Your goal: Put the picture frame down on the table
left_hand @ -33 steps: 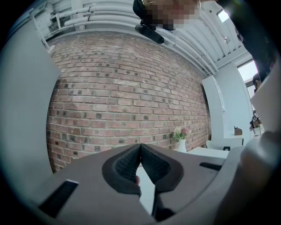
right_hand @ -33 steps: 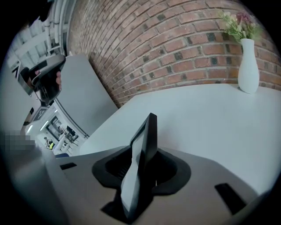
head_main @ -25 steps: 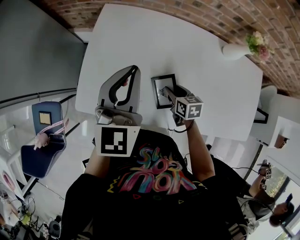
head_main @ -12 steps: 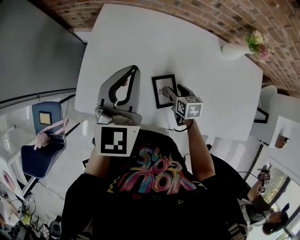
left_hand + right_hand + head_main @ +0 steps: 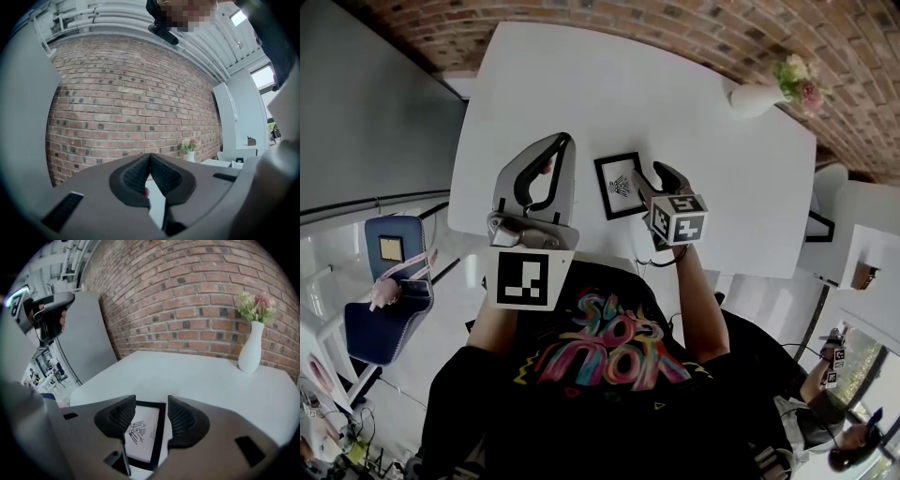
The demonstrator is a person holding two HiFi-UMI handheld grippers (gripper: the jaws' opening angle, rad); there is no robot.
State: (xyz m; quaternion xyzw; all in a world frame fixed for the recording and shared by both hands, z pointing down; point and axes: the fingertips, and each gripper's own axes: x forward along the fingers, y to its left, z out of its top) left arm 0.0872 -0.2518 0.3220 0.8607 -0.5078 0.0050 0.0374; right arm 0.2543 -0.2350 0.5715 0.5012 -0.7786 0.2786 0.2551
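A black picture frame (image 5: 616, 186) with a small drawing lies flat on the white table (image 5: 581, 84), near its front edge. My right gripper (image 5: 657, 178) hovers just above the frame's right side. In the right gripper view its jaws (image 5: 151, 402) stand open after just widening, with nothing between them, and the frame (image 5: 143, 434) lies below on the table. My left gripper (image 5: 566, 141) is held up left of the frame, pointing level at the brick wall. Its pads (image 5: 150, 157) meet with nothing between them.
A white vase with flowers (image 5: 759, 97) stands at the table's far right corner; it also shows in the right gripper view (image 5: 251, 350). A blue chair (image 5: 380, 300) sits on the floor to the left. A brick wall runs behind the table.
The right gripper has let go of the frame's right edge and lifted a little. The frame stays flat on the table. The left gripper has kept still.
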